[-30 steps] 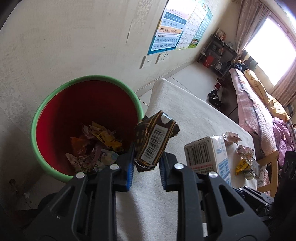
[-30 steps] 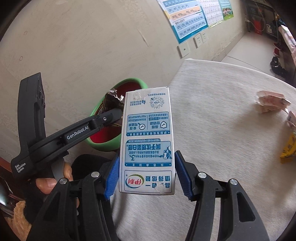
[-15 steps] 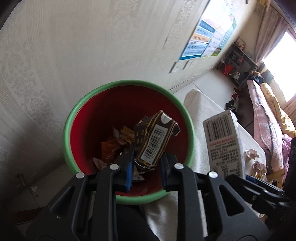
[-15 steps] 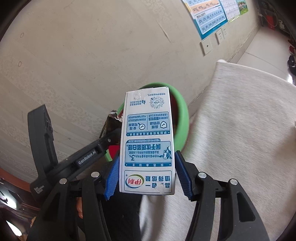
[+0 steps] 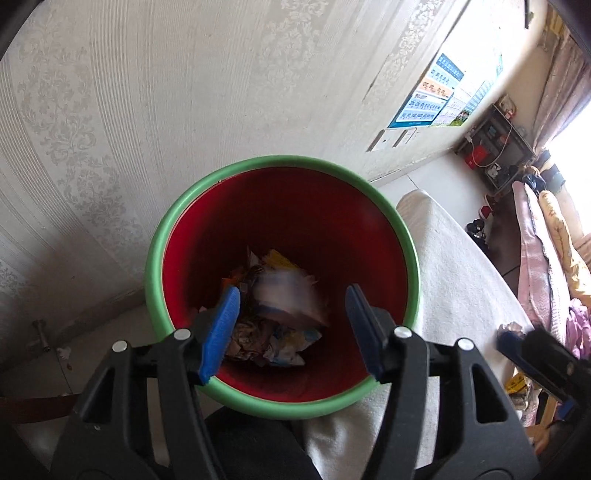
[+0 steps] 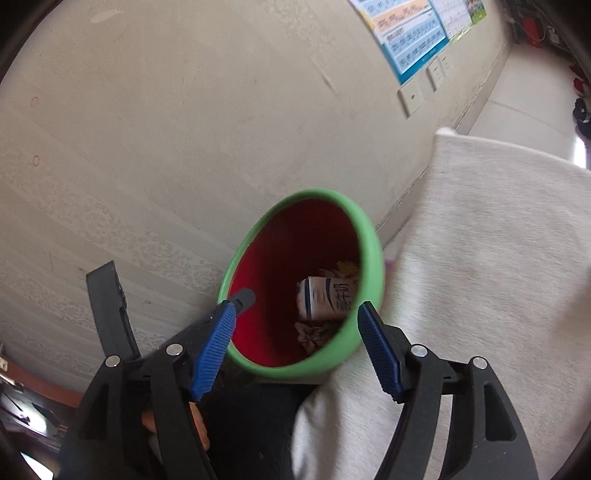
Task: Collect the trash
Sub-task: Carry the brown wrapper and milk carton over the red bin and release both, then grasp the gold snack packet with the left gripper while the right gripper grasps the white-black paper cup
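One bin [image 5: 400, 236], green-rimmed and red inside, stands on the floor against the patterned wall [image 5: 166, 92], just beside the white cloth-covered surface [image 5: 461, 266]. My left gripper [image 5: 291, 325] hangs over the bin's mouth, its jaws opening with nothing between them. My right gripper [image 6: 295, 341] points at the same bin from the surface side, its jaws also opening and empty. One white-and-blue milk carton [image 6: 327, 297] lies inside the bin on crumpled wrappers [image 5: 266, 339]; their number cannot be told. Small scraps [image 5: 517, 384] lie on the surface's far part. One poster [image 6: 413, 35] and two wall sockets [image 6: 424, 85] hang on the wall.
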`<action>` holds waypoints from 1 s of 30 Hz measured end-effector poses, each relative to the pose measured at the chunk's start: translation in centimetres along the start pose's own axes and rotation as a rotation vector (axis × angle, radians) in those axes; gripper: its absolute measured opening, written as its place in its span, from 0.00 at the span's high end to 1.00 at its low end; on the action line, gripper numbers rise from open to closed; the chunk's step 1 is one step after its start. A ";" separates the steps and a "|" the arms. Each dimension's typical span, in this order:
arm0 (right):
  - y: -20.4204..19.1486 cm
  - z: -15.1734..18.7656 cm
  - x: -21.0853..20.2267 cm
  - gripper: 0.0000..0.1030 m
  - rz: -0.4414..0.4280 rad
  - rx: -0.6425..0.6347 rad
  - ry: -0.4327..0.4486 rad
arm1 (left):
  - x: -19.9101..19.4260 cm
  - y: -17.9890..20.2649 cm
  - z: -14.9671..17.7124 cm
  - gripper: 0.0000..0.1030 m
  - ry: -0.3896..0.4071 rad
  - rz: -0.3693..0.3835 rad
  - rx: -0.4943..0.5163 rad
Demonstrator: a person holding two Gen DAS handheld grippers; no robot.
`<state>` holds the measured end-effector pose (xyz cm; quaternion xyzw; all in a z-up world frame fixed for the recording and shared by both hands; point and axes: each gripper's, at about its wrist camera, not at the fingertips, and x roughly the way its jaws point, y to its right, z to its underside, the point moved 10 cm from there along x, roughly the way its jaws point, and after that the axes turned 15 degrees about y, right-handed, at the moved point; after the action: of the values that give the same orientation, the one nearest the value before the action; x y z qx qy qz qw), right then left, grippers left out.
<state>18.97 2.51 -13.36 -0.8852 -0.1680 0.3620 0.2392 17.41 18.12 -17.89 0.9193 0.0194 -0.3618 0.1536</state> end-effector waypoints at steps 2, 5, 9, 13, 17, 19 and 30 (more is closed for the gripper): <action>3.3 0.4 -3.1 0.32 0.100 -0.040 0.033 | -0.1 0.4 0.3 0.45 0.001 0.002 0.020; 10.0 0.7 -8.0 0.32 0.287 -0.052 0.065 | -0.1 1.4 0.6 0.45 0.000 0.004 0.043; 19.0 1.3 -14.5 0.32 0.541 -0.033 0.090 | -0.1 4.1 1.9 0.45 -0.015 0.042 0.089; 26.8 3.7 -18.7 0.32 0.677 0.138 0.076 | -0.1 7.7 4.0 0.45 -0.053 0.095 0.143; 30.0 5.5 -19.2 0.40 0.688 0.223 0.032 | -0.6 12.3 6.7 0.45 -0.095 0.167 0.237; 30.2 5.9 -18.7 0.53 0.663 0.223 0.017 | -0.9 14.5 7.8 0.45 -0.109 0.200 0.275; 24.3 4.1 -17.8 0.78 0.445 0.169 0.035 | -2.6 26.0 12.6 0.45 -0.140 0.372 0.445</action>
<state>6.93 -24.76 -19.15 -0.8834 0.0664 0.4030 0.2299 10.99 -10.22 -17.82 0.8910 -0.2397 -0.3854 0.0127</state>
